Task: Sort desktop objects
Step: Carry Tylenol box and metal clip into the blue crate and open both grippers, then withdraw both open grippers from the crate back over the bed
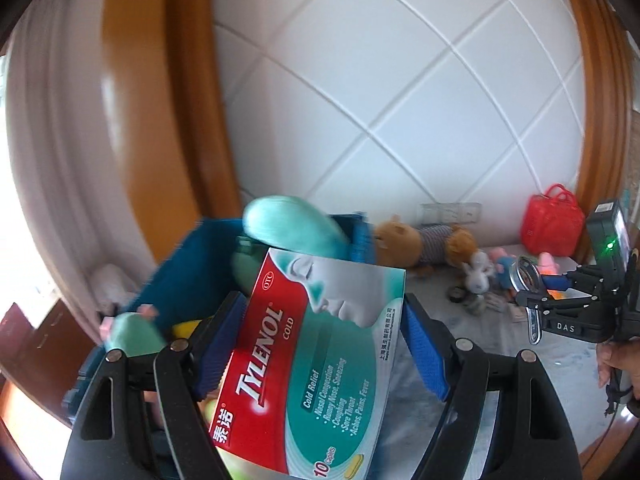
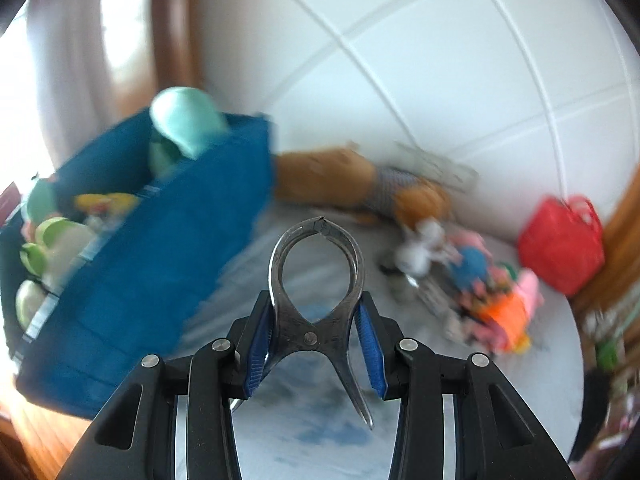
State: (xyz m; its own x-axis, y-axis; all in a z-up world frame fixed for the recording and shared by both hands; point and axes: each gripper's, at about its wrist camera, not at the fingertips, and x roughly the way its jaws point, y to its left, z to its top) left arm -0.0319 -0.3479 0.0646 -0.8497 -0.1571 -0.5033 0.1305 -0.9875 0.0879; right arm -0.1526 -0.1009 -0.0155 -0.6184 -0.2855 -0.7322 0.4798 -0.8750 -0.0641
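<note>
A red, white and teal Tylenol Cold box (image 1: 316, 360) sits between the blue pads of my left gripper (image 1: 324, 344), held tilted over the near edge of the blue fabric bin (image 1: 188, 272). The left pad lies along the box's edge. The right pad meets it only near its far corner. My right gripper (image 2: 316, 316) is shut on steel nippers (image 2: 316, 272), jaws forward, above the table to the right of the bin (image 2: 160, 280). The left wrist view shows that gripper (image 1: 560, 300) with the nippers (image 1: 528, 276) at far right, held by a hand (image 1: 612, 360).
The bin holds a teal plush (image 1: 288, 228), green items (image 2: 52, 240) and something yellow (image 2: 106, 202). Behind it a brown plush toy (image 1: 404, 240) lies along the tiled wall. A heap of small toys (image 2: 480, 292) and a red basket (image 2: 560, 248) are at right on the pale cloth (image 2: 320, 432).
</note>
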